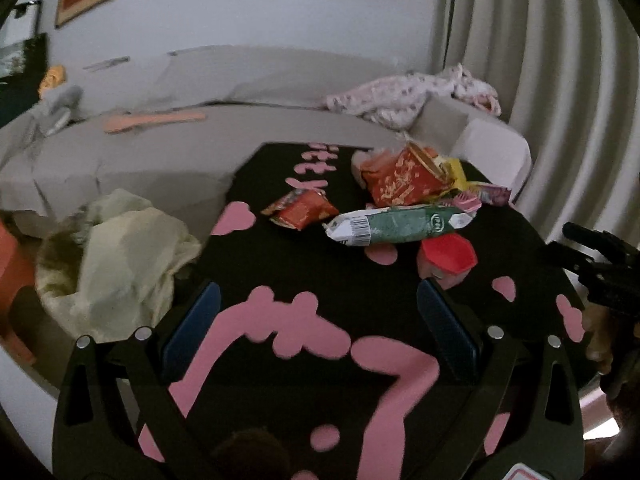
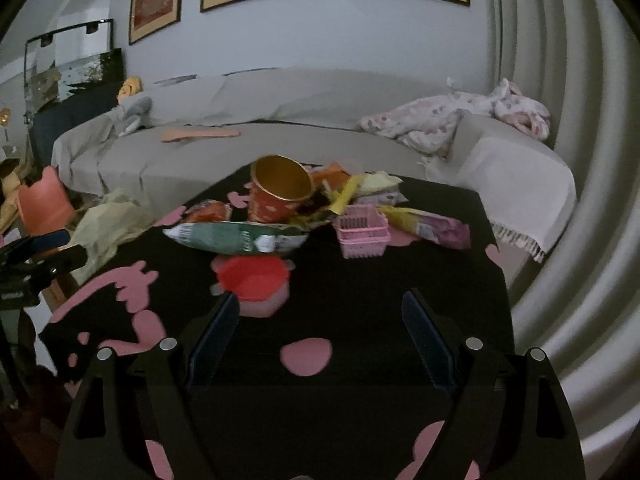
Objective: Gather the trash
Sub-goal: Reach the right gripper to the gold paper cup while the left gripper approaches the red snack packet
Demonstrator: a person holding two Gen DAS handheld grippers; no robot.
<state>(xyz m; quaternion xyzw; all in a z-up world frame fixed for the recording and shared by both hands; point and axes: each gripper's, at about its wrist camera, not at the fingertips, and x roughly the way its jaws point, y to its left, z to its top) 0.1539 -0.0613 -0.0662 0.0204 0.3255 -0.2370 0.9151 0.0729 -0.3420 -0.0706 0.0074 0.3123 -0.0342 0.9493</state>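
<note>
Surface: a black table cover with pink blotches (image 2: 360,320) carries the litter, a grey sofa (image 2: 280,148) behind it.
Trash: piled at the far middle of the table. A green and white foil snack wrapper (image 2: 240,237) lies crosswise; behind it stands a tilted red paper cup with a gold inside (image 2: 278,194), with yellow and purple packets (image 2: 424,224) to the right and a small red-orange crumpled wrapper (image 1: 300,210) to the left.
Nearest item: a shallow red plastic tub (image 2: 254,280), just near of the green wrapper.
Other: a small pink slatted basket (image 2: 362,234) sits right of the pile.
Bag: a pale yellow-green crumpled plastic bag (image 1: 120,256) hangs off the table's left edge, probably the place for the trash.
Left gripper (image 1: 318,320): fingers spread, holding nothing, short of the pile.
Right gripper (image 2: 322,330): fingers spread, empty, its left finger just beside the tub.
Advice: take the tub first; straddle one wall, close gently, since thin plastic may slip or flex.
</note>
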